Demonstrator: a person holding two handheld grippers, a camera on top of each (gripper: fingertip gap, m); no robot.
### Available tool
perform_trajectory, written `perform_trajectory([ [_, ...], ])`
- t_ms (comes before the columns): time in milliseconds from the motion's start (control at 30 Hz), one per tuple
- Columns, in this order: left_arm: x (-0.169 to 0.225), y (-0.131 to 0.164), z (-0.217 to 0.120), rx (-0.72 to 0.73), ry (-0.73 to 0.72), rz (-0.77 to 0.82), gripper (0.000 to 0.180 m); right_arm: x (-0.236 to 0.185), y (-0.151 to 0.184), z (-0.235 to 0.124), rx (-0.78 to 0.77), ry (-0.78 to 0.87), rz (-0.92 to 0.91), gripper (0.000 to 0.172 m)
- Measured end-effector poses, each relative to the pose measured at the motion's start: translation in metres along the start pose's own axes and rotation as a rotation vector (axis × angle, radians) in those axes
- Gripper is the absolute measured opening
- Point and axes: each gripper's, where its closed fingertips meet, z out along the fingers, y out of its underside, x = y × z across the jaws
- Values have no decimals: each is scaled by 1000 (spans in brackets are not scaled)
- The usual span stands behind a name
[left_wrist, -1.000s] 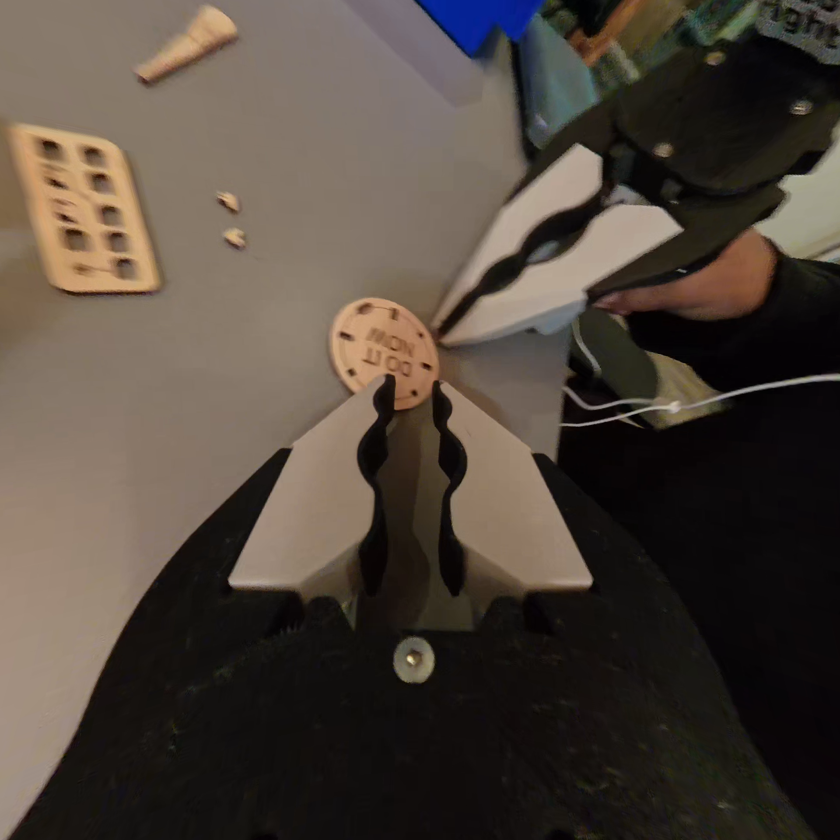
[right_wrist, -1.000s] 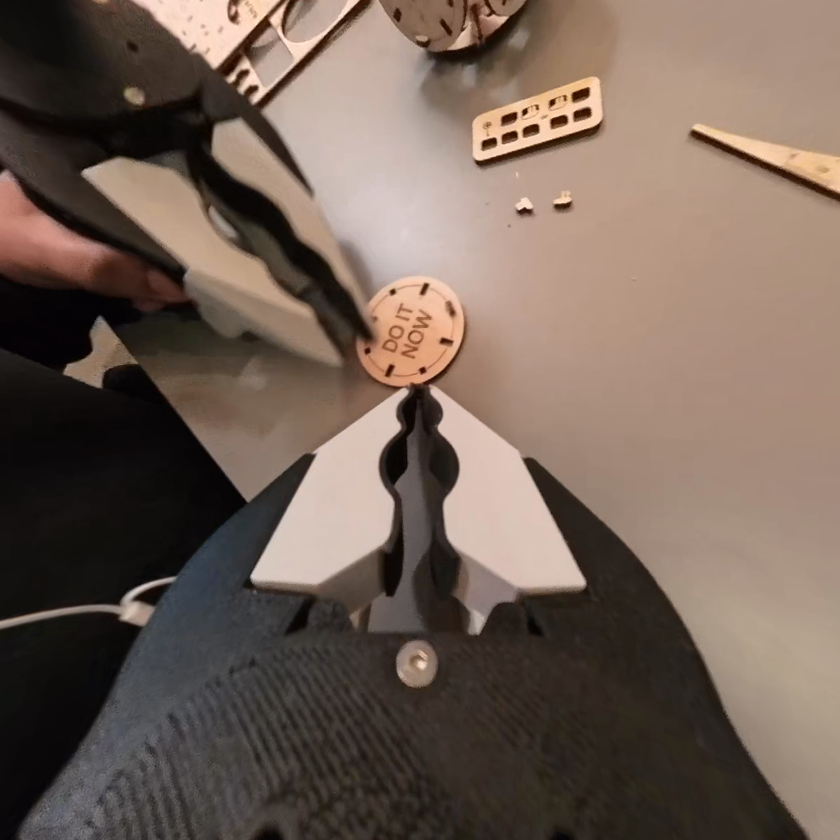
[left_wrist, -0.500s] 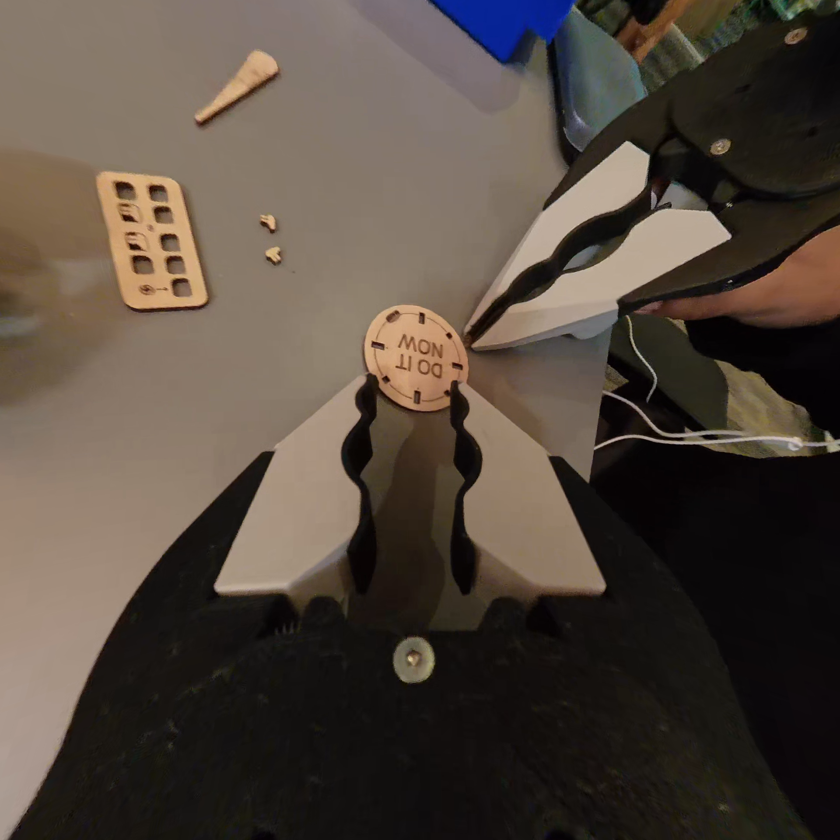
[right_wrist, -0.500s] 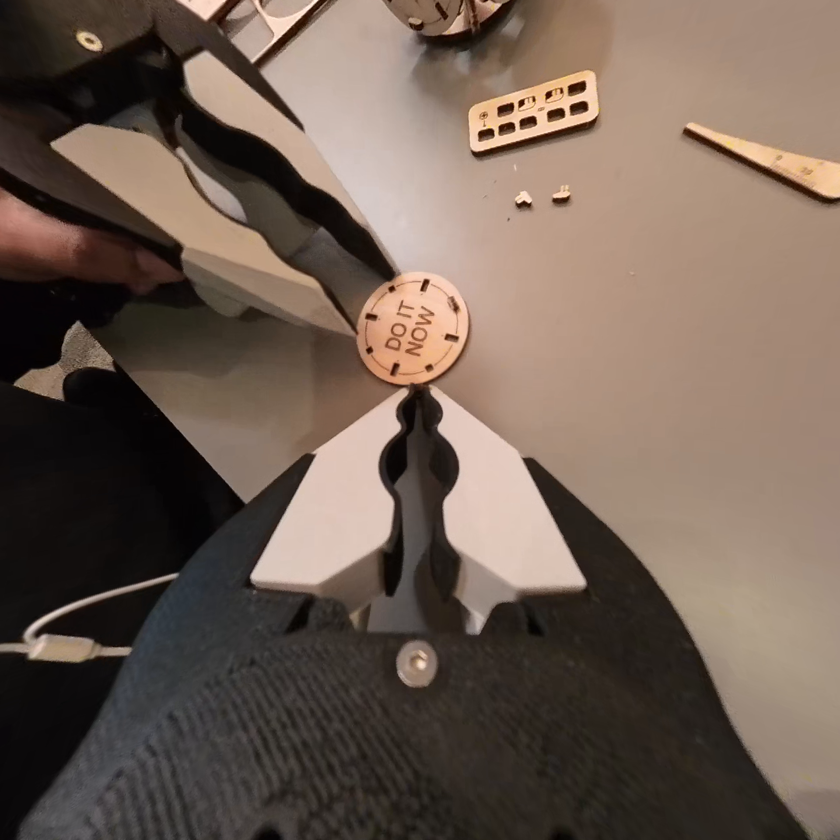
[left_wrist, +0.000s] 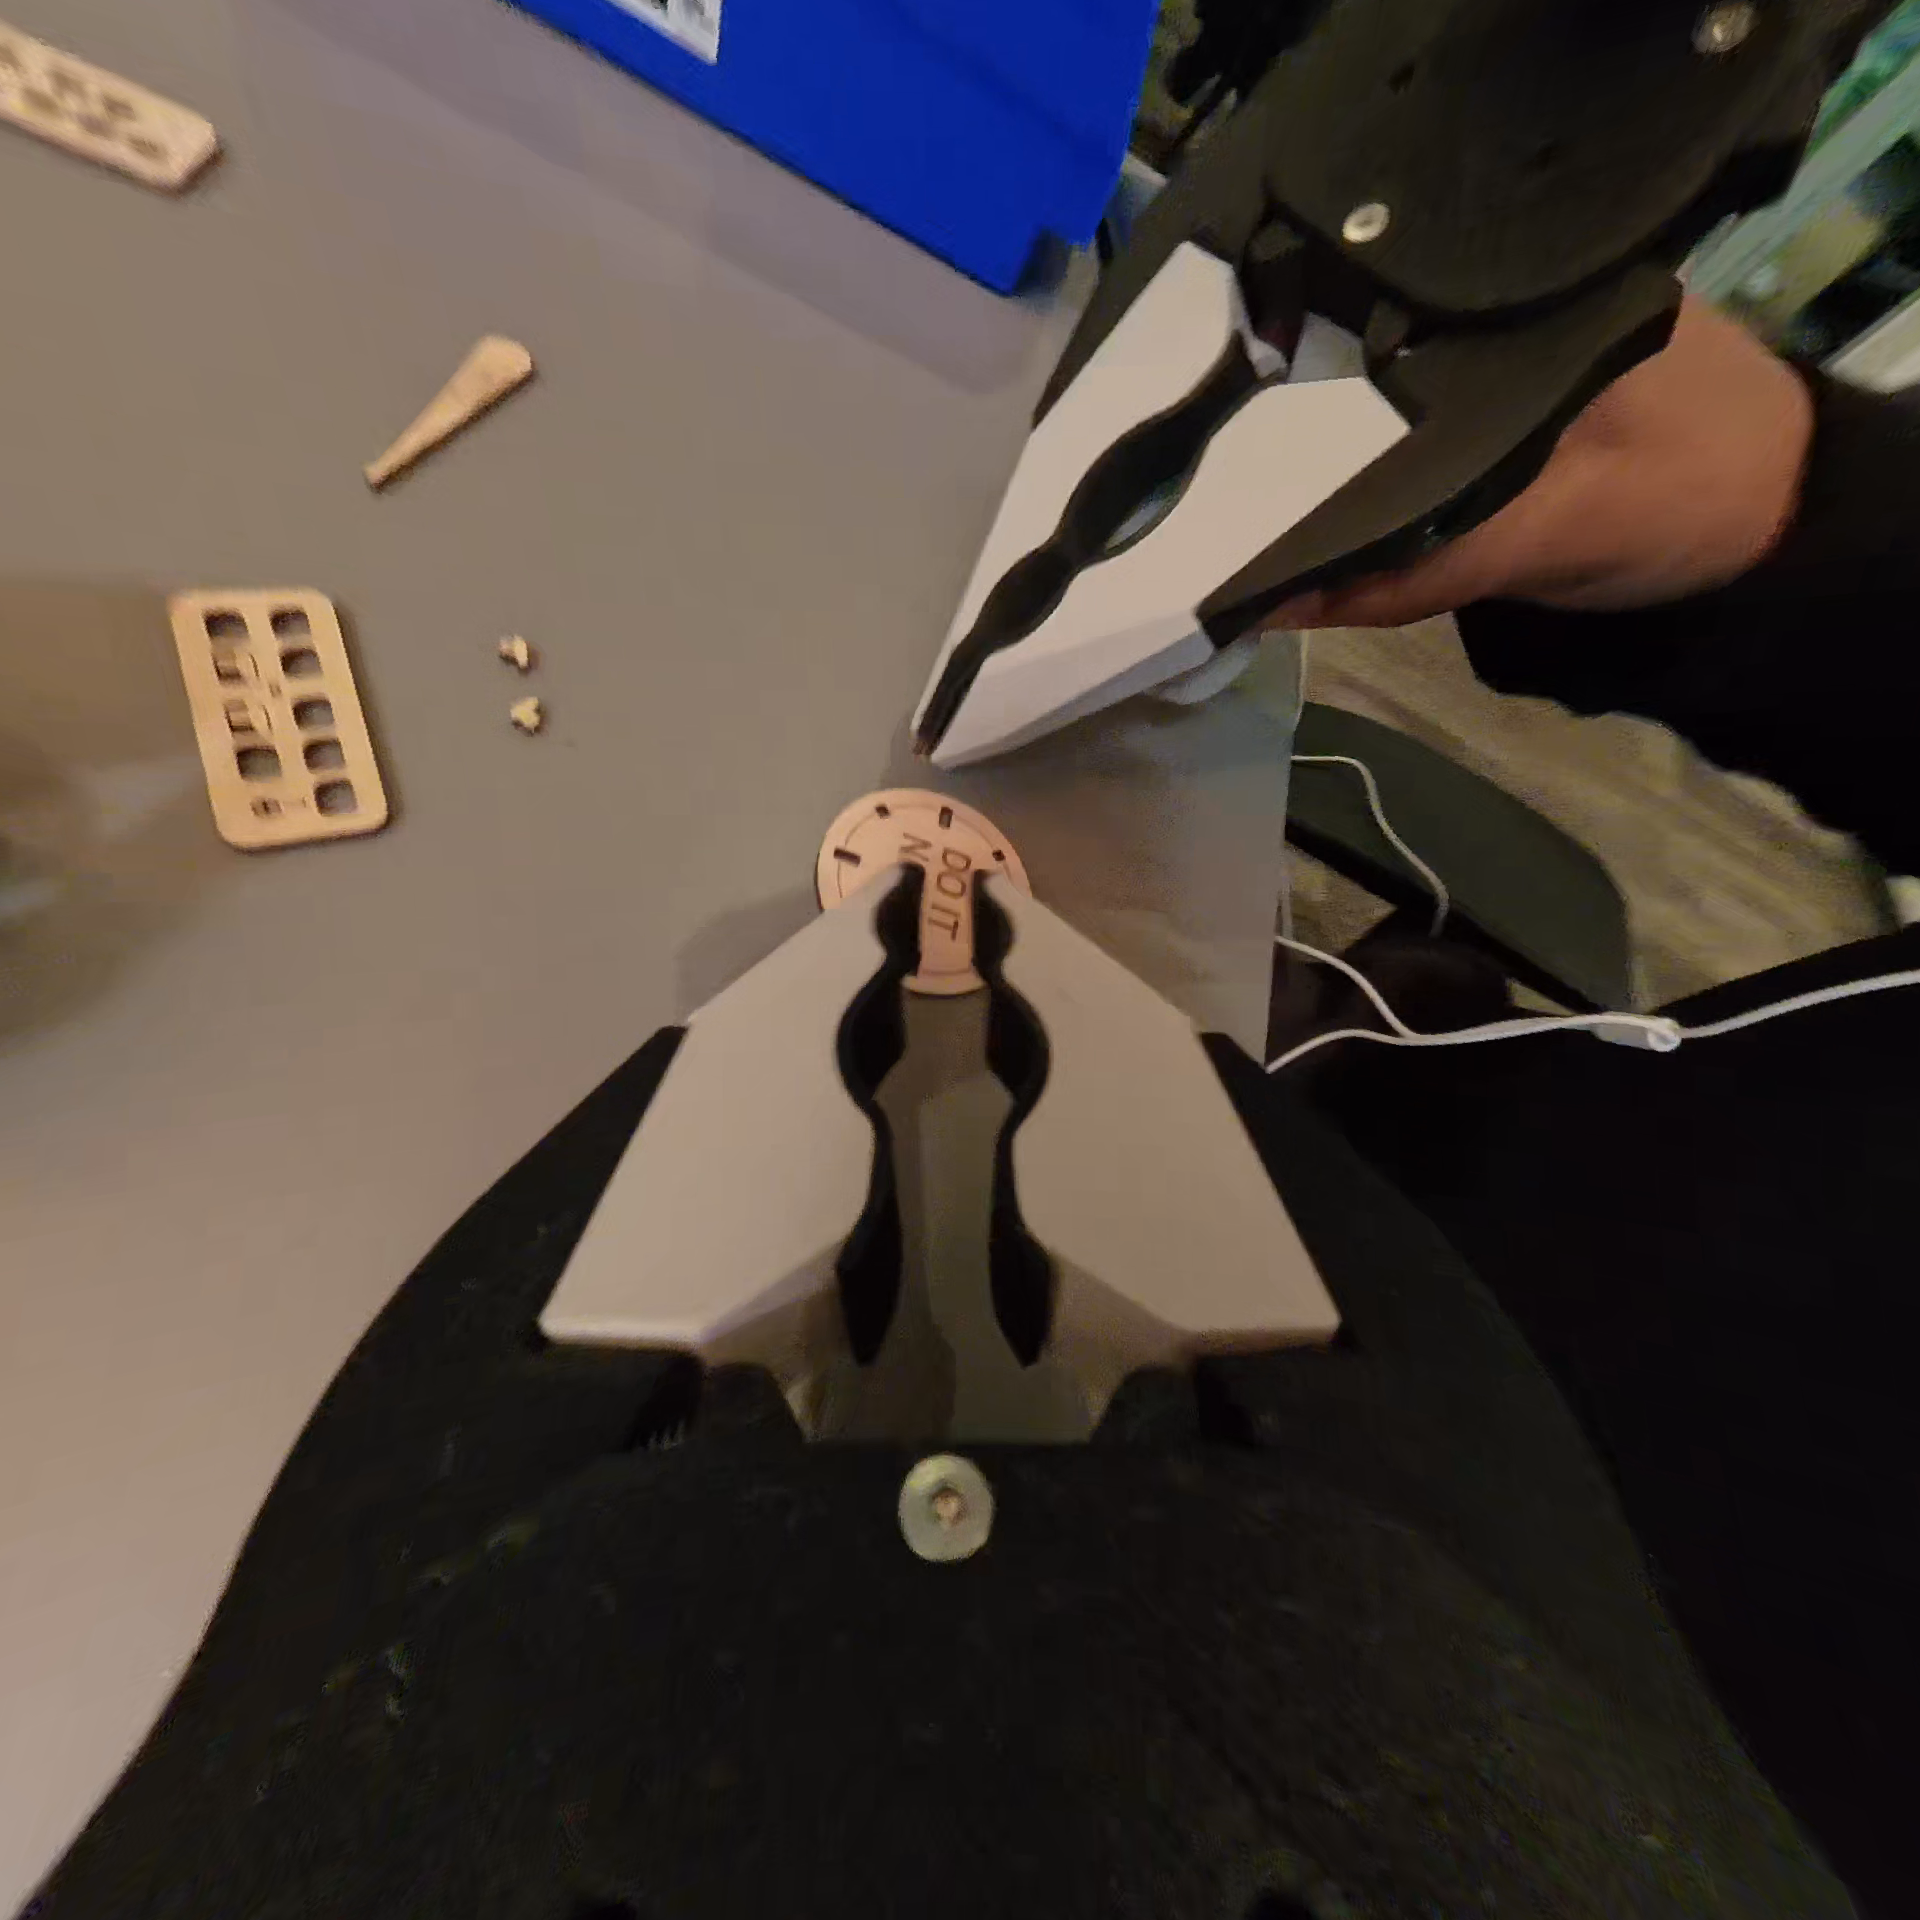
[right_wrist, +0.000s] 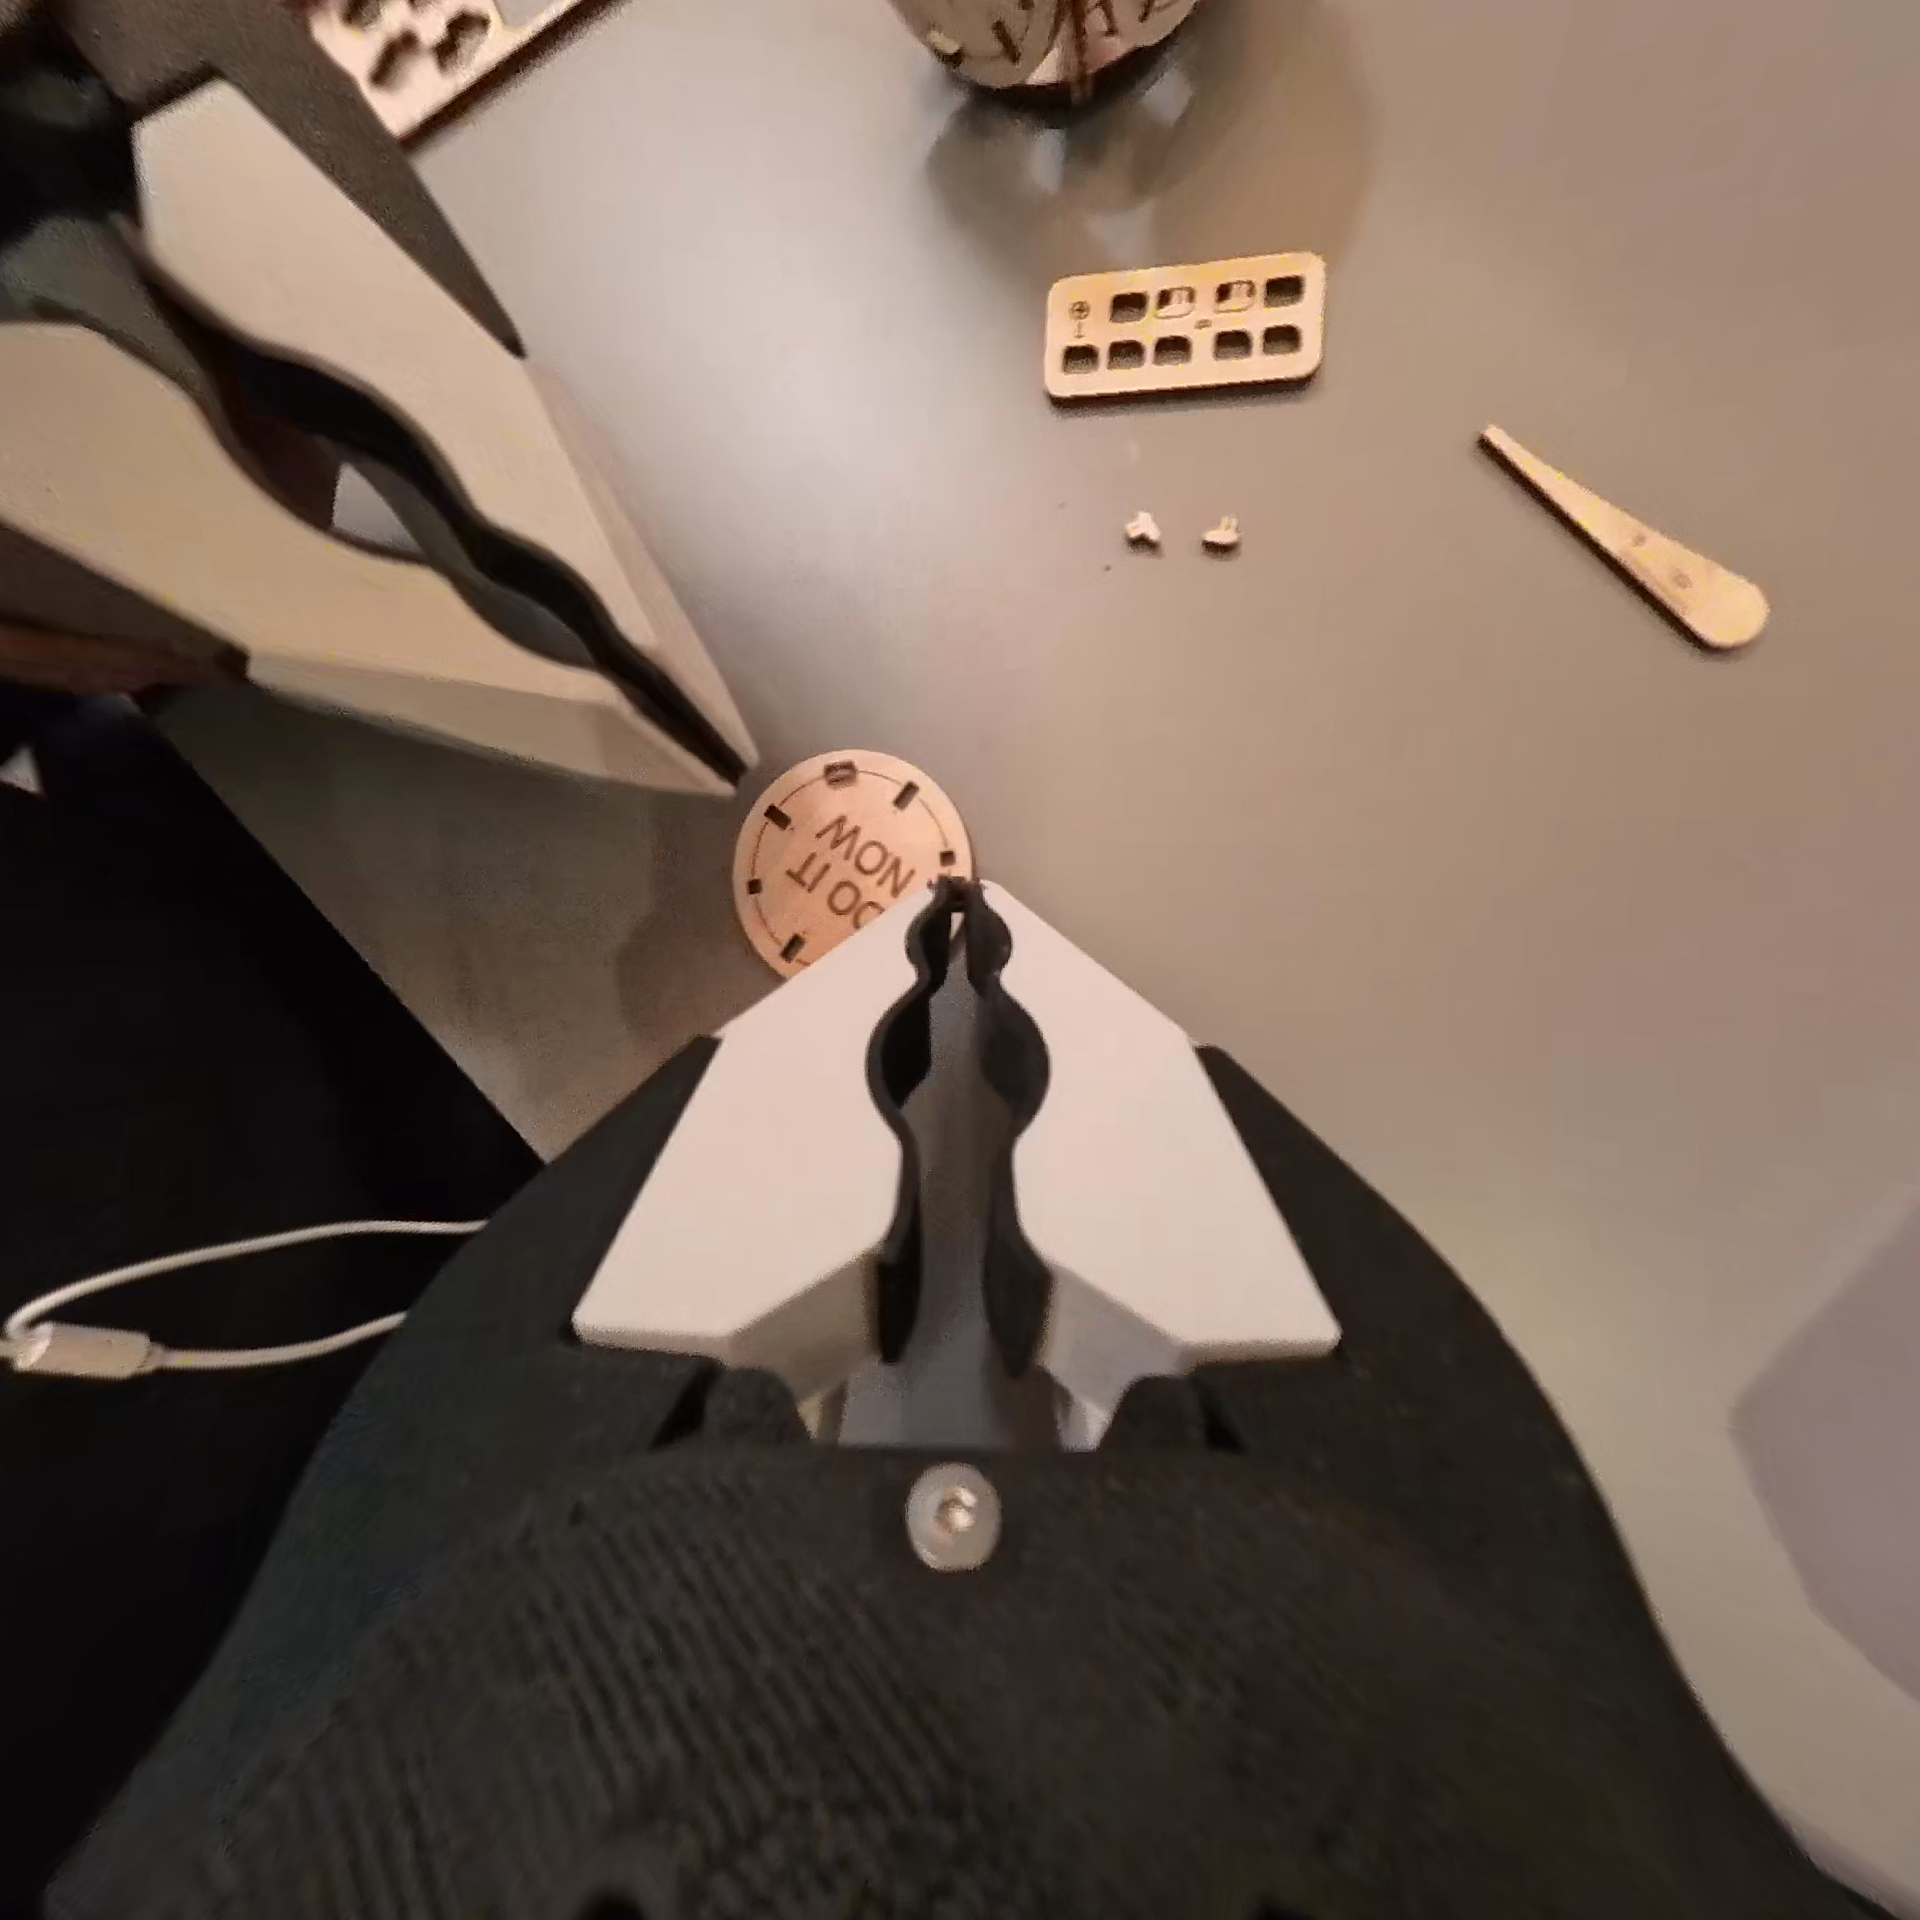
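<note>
Engraved round wooden disc (left_wrist: 906, 831) flat on grey worktop (left_wrist: 644, 582), left gripper (left_wrist: 940, 883) fingers slightly parted above it, gripping nothing, right gripper (right_wrist: 954, 888) fingers closed, empty, at its edge, label on blue box (left_wrist: 894, 114).

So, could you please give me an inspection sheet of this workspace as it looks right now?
Surface: grey table, matte.
Job's things: round wooden disc lying flat near the table edge.
Clutter: slotted wooden plate, tapered wooden stick, two tiny wooden bits, round wooden assembly.
Grippers: left gripper narrowly open, disc visible through the gap, not gripped; right gripper shut, holding nothing, tips by the disc's edge, contact unclear.
Cables: white cable off the table edge.
Surroundings: blue box on the table's far side.
</note>
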Motion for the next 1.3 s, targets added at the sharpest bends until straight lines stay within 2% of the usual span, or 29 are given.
perform_trajectory([
  [67,1,-2,5,5,-118,103,0,-1,0,2,-63,11,-58,1],
  [200,-10,11,15,-77,-373,289,0,-4,-1,5,-160,2,-120,0],
  [367,-14,21,22,-169,-499,425,0,-2,0,8,-263,7,-140,0],
  [700,-14,21,23,-169,-490,430,0,0,1,12,-421,19,-102,0],
  [867,-16,21,22,-172,-551,483,0,0,3,14,-460,13,-67,1],
  [1300,-16,21,22,-171,-524,451,0,0,4,14,-579,81,-80,0],
])
